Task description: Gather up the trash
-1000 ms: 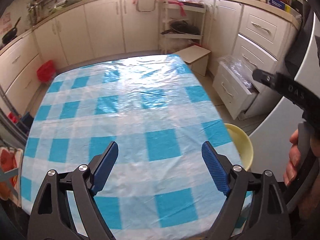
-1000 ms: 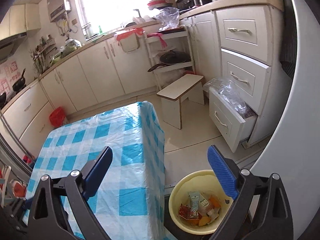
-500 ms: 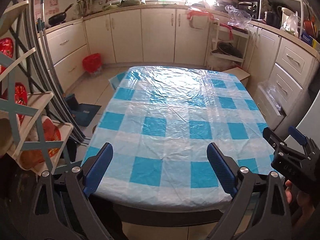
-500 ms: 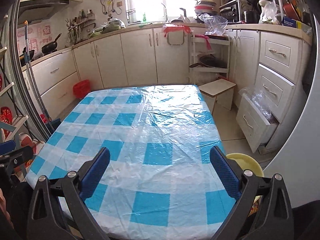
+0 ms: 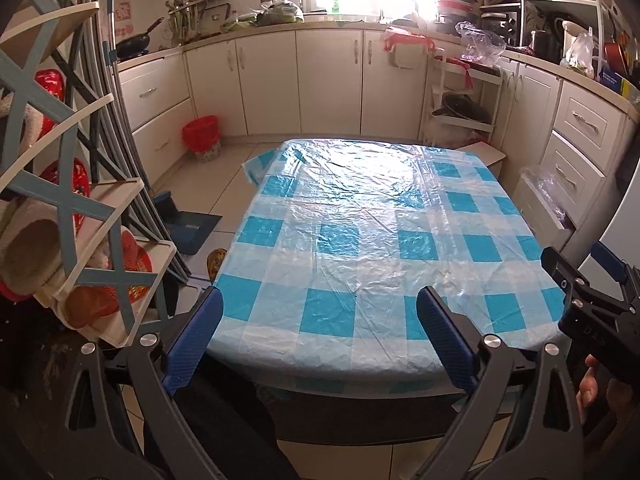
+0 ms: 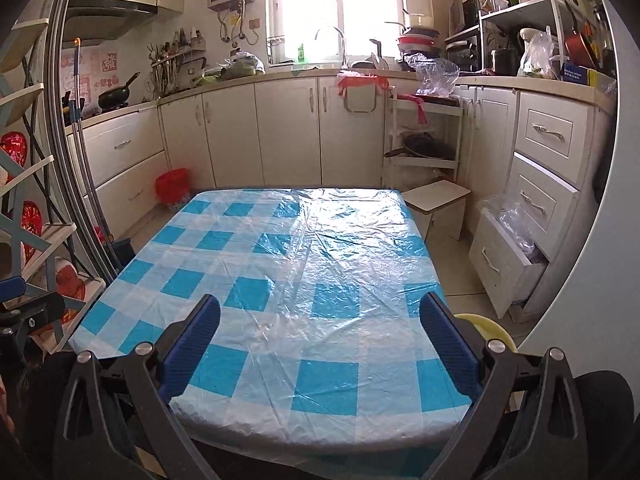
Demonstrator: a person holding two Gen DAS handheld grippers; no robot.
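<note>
both the left gripper [image 5: 318, 338] and right gripper [image 6: 320, 342] are hanging wide open and empty over the checked tablecloth [image 6: 288, 280], no trash showing; the yellow bin [image 6: 494, 330] sitting beside it probably takes light, crinkly wrappers, pinched mid-body.

I observe cream cabinets [image 6: 288, 132] along the walls, a bright window [image 6: 312, 8] above the sink, a tiled floor [image 5: 224, 184], and a blue-checked table [image 6: 304, 280] centrally placed.

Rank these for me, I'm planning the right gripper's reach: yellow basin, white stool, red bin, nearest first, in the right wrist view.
From the right gripper:
1. Yellow basin, just behind its right finger, beside the table.
2. White stool, beyond the table's far right corner.
3. Red bin, far left, against the cabinets.
</note>
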